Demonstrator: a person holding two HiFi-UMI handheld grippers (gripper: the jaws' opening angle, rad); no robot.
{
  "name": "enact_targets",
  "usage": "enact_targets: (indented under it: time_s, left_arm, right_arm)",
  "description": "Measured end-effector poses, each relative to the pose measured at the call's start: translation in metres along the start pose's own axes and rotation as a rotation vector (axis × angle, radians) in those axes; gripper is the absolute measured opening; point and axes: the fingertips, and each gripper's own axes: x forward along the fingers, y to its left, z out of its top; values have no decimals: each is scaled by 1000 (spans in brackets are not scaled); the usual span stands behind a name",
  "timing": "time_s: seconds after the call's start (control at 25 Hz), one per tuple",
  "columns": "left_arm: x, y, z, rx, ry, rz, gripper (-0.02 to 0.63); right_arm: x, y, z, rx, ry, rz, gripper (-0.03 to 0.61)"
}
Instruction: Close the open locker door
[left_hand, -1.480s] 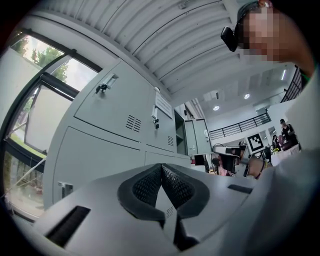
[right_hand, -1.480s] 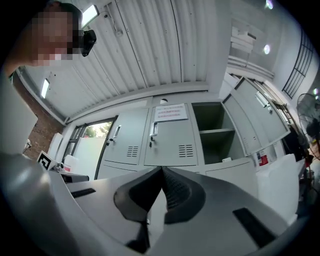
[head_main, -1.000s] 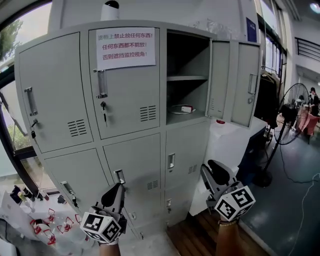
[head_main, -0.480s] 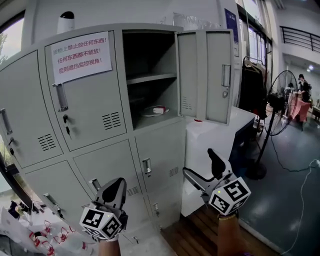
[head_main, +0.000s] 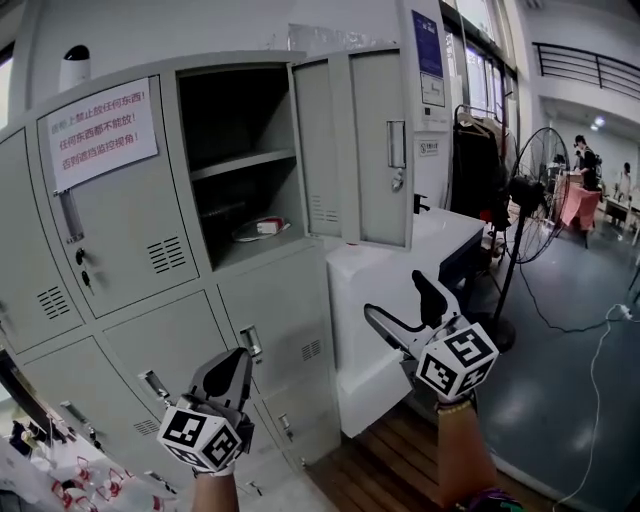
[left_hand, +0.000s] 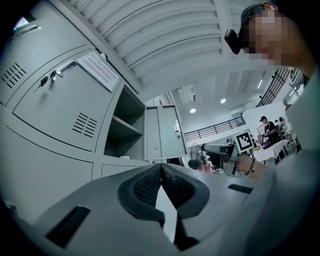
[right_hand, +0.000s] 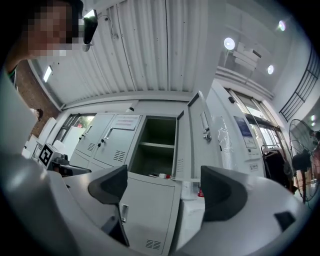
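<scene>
My left gripper (head_main: 234, 362) is low and near on the left. Its jaws are pressed together with nothing in them, and the pads (left_hand: 175, 186) meet along one line in the left gripper view. It points at the lower doors of the grey locker (head_main: 180, 330) and touches none of them.

My right gripper (head_main: 400, 305) is near on the right. Its jaws have just been opening and now stand wide apart and empty. In the right gripper view the locker front shows through the gap.

The door (head_main: 322, 140) hangs open, far and up, above and a little left of my right gripper and well apart from it. It is swung out at the right edge of the top right compartment (head_main: 235, 120), with its vented inner face turned towards me. Inside the compartment is a shelf (head_main: 240, 163), and a small white item (head_main: 264, 227) lies on the compartment floor.

A paper notice (head_main: 100, 122) is stuck on the shut door left of the compartment. A white box (head_main: 400, 265) stands against the locker's right side, under the open door. A fan (head_main: 530, 190) stands far right.
</scene>
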Motion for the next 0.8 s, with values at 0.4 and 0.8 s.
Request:
enact_targets:
  time_s: [0.4, 0.8]
  left_arm:
    - [33, -22, -13, -6, -7, 28, 21]
    - [38, -21, -19, -2, -2, 71, 20]
  right_arm:
    - [18, -71, -10, -11, 37, -14, 436]
    - [49, -114, -20, 10, 49, -49, 426]
